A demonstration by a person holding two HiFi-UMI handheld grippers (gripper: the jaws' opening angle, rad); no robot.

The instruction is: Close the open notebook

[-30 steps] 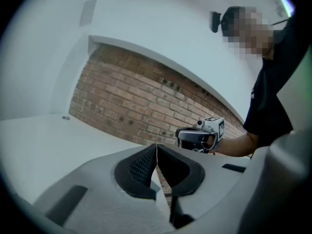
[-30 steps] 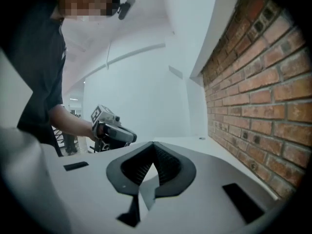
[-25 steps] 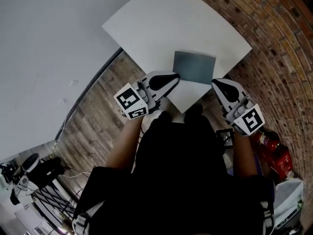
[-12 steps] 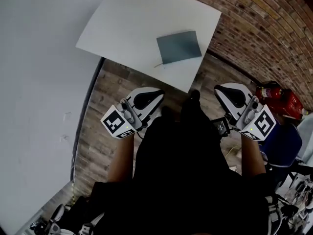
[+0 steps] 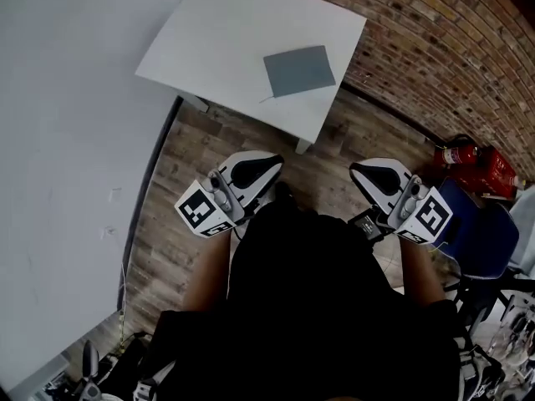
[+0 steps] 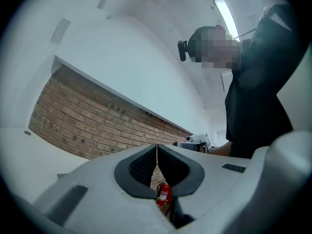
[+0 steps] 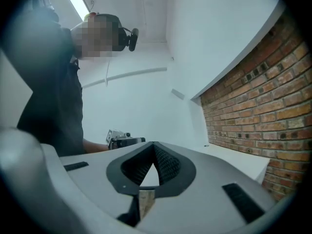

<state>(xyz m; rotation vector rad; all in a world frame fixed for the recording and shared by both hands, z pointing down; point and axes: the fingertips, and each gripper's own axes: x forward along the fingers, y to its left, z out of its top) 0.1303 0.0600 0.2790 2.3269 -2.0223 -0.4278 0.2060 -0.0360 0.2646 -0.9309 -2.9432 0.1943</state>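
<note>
The grey-blue notebook lies closed and flat on the white table near its right corner, in the head view. My left gripper and my right gripper are both held low over the wooden floor, well back from the table and apart from the notebook. Each is shut with nothing between its jaws. In the left gripper view the left gripper has its pads together, and in the right gripper view the right gripper does too. Neither gripper view shows the notebook.
A brick wall runs behind the table. A red fire extinguisher and a blue chair stand at the right. A white wall fills the left. My dark-clothed body takes up the lower middle.
Both grippers have drawn back from the table's edge toward my body, staying shut. The view has swung, so the table and notebook now sit farther away at the top.
</note>
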